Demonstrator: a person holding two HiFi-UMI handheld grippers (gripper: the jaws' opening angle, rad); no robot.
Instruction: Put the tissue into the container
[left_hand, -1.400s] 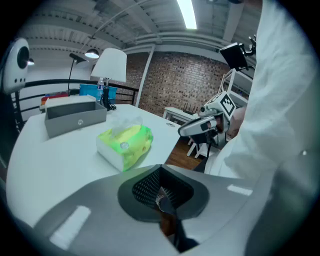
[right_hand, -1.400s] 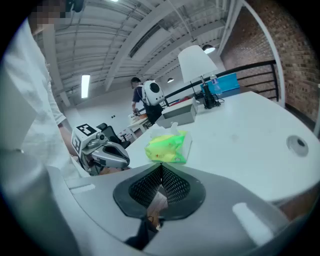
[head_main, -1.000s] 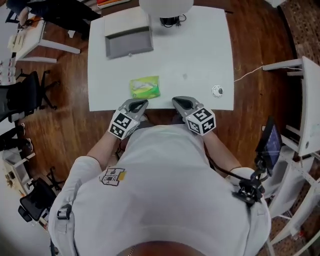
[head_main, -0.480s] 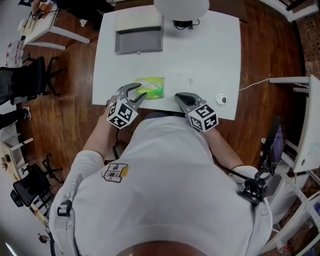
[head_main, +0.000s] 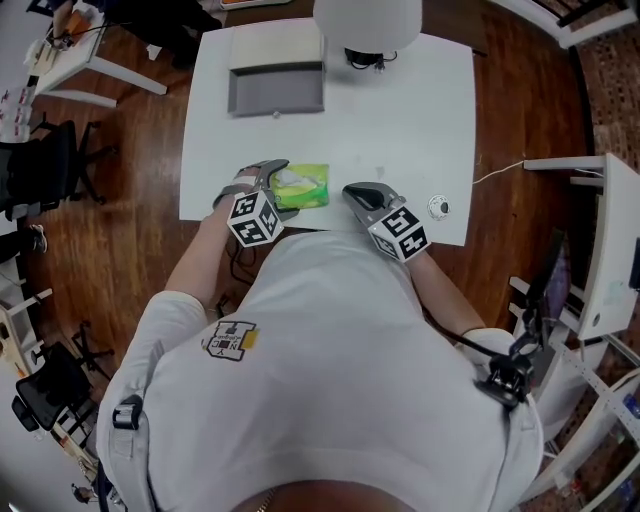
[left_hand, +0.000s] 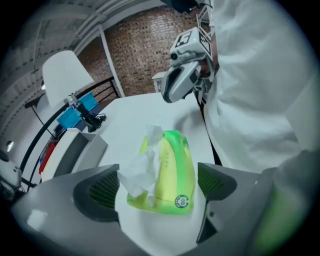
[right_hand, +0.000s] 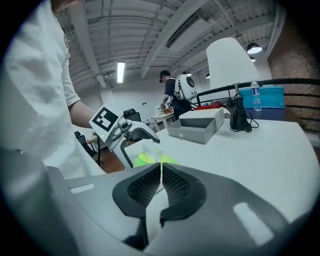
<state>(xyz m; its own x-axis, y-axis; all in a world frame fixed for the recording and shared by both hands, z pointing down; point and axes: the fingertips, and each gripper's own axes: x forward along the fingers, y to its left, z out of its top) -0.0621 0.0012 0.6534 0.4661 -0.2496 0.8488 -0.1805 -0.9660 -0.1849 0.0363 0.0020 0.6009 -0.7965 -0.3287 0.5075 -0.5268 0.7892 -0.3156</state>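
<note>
Nearest in the head view, the person's white shirt (head_main: 330, 380) fills the lower frame, and both grippers reach over the near edge of the white table (head_main: 420, 120).

The left gripper (left_hand: 158, 172) comes in from the left. Its jaws are opening and stand wide, with the tissue pack (left_hand: 172, 172) between them. The pack lies flat on the table and neither pad clearly presses on it. A narrow gap shows at the right pad, while on the left a crumpled white tissue (left_hand: 136, 172) sticks out of the pack's top and overlaps the pad.

The green pack's long axis runs along the table's near edge, in line with the left gripper's own jaws. Its far end points toward the right gripper (right_hand: 161, 167).

The right gripper sits just beyond the pack, a little apart from it. Its jaws are together with nothing between them.

A small round object (head_main: 437, 207) sits near the table edge, to the right of that gripper.

Farther back, well apart from the pack, the grey container (head_main: 276, 88) stands open-topped near the far left of the table. A white lamp (head_main: 367, 20) stands beside it at the far edge.
</note>
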